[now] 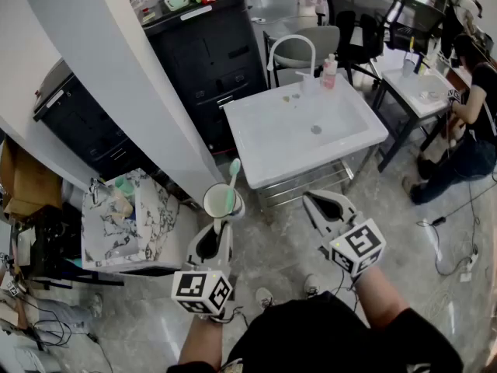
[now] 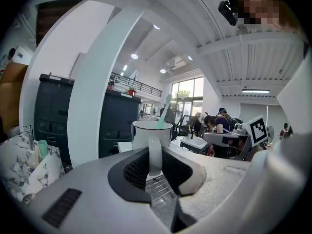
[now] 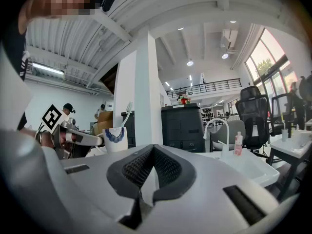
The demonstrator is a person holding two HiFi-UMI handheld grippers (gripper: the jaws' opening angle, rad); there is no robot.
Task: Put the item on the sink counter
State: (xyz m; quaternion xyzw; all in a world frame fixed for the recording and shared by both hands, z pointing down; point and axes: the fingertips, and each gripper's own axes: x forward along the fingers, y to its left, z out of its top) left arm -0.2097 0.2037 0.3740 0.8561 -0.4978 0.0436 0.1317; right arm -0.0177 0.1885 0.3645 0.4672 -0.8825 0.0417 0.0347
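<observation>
**Mug held short of the sink**

A white mug (image 1: 221, 202) with a green toothbrush (image 1: 232, 179) standing in it hangs in the air above the floor, just off the near left corner of the sink (image 1: 250, 116) and not on it. The left gripper (image 1: 218, 225) is clamped on the mug's handle, which runs upright between its pads in the left gripper view. From there the mug (image 2: 151, 132) is level and the toothbrush (image 2: 164, 111) leans right over the rim. The right gripper (image 1: 314, 200) is closed with nothing in it and points toward the sink's near edge, beside the mug but apart from it. Its own view shows the pads meeting at the tips, with the mug (image 3: 113, 138), which bears a blue pattern, off to the left.

The sink basin is bare. A white tap (image 1: 297, 47) and a pink bottle (image 1: 330, 71) stand at its far edge. A white pillar (image 1: 116, 76) rises left of the sink, with a black cabinet (image 1: 210, 57) behind it and a marbled stand (image 1: 151, 231) near its foot. A seated person (image 1: 475, 134) is at the frame's right edge.
</observation>
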